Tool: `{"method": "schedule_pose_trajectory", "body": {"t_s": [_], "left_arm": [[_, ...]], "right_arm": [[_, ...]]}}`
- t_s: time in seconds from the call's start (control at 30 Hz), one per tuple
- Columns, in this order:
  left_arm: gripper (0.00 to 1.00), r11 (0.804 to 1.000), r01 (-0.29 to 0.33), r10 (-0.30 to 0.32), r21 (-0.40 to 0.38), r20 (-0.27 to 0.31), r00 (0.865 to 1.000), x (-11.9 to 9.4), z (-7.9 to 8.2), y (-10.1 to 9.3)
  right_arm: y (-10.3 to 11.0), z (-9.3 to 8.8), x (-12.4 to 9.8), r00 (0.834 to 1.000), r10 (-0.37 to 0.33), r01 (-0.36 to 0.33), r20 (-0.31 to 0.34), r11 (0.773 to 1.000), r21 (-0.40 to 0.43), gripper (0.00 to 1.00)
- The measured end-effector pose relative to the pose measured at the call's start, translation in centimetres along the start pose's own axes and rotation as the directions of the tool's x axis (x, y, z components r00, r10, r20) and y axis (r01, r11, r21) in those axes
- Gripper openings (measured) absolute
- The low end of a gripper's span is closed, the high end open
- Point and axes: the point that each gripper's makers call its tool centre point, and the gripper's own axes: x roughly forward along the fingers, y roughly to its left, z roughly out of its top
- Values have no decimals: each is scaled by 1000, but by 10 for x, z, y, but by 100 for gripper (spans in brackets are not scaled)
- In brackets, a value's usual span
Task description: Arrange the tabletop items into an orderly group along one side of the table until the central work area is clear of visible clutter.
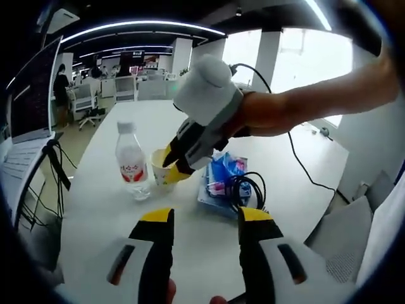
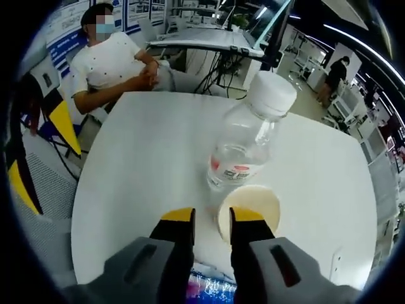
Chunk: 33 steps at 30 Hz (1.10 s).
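On the white round table [image 1: 114, 215] stand a clear water bottle [image 1: 131, 161] with a white cap and red label and, right beside it, a cream paper cup [image 1: 160, 172]. Next to the cup lie a blue packet [image 1: 218, 180] and a coiled black cable [image 1: 245, 188]. My left gripper [image 1: 205, 216] hovers open over the near table edge with nothing between its jaws. My right gripper [image 1: 176, 163], held by a hand, reaches down to the cup's rim. In the right gripper view my right gripper [image 2: 212, 218] has its jaws narrowly apart astride the near rim of the cup [image 2: 253, 202], with the bottle [image 2: 250, 136] just behind.
A seated person [image 2: 117, 63] is at the table's far side. A laptop [image 1: 31, 95] stands on a desk to the left. A black cord [image 1: 304, 168] trails off the table. Grey chairs [image 1: 345, 240] [image 2: 38, 171] stand close to the table edge.
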Motion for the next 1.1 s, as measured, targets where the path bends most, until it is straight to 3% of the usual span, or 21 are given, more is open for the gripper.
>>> {"method": "schedule_pose_trajectory", "body": {"t_s": [0.7,1.1], "left_arm": [[39,1000,10,-11,23,18,1000,-6,11,-8],[39,1000,19,-19,25,22,1000,-5,12,-14]], "right_arm": [[-2,0,-32,997,-55,51,58,996,76,21],[-1,-12,-48,994,-86,76,69,988,134,21]]}}
